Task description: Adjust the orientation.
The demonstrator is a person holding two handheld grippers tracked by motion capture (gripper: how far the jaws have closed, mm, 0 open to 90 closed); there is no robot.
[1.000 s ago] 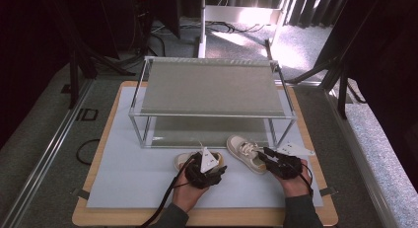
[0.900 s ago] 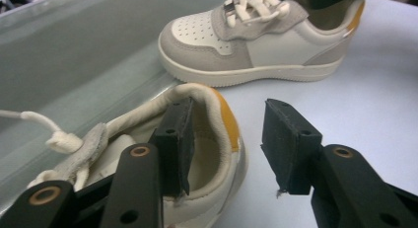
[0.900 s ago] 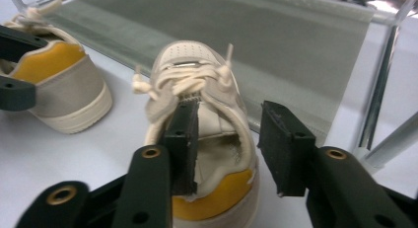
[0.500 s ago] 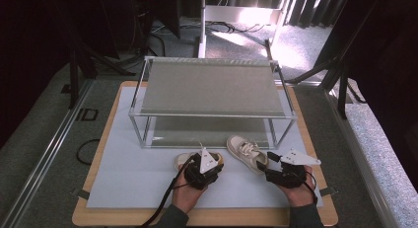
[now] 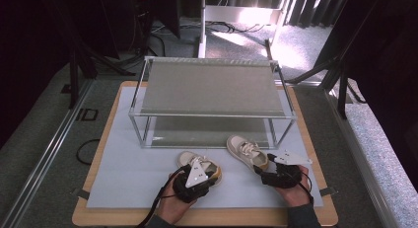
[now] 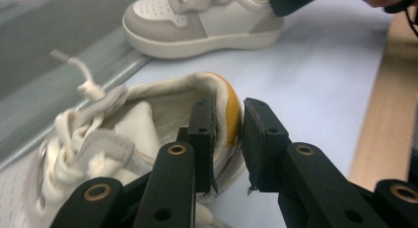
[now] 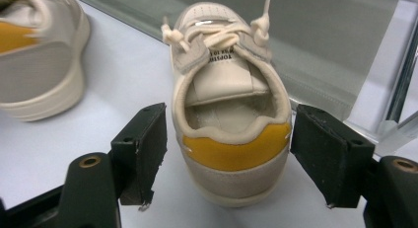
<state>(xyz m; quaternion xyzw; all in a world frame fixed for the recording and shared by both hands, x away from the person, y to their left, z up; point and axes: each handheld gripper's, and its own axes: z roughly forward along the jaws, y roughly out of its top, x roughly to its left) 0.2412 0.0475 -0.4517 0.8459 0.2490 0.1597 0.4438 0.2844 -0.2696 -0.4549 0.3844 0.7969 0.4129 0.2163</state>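
Observation:
Two white and beige sneakers with yellow heel tabs lie on the white mat. My left gripper [image 5: 206,171] [image 6: 229,112] has closed on the heel collar of the left sneaker [image 5: 189,159] [image 6: 123,124], one jaw inside the shoe and one behind the yellow tab. My right gripper [image 5: 262,169] [image 7: 231,122] has just been opening. Its jaws now stand on either side of the right sneaker's [image 5: 245,149] [image 7: 229,90] heel, and the pads do not touch it. The left gripper view has the right sneaker [image 6: 207,20] farther off.
A two-tier metal-framed rack [image 5: 212,87] with grey shelves stands just beyond the shoes. The white mat [image 5: 123,169] lies on a wooden board [image 5: 305,218]. The left sneaker [image 7: 39,60] sits at the left of the right gripper view.
The right gripper's jaws have spread apart and let go of the right sneaker's heel. The left gripper has closed on the left sneaker's heel and shifted a little toward the near edge.

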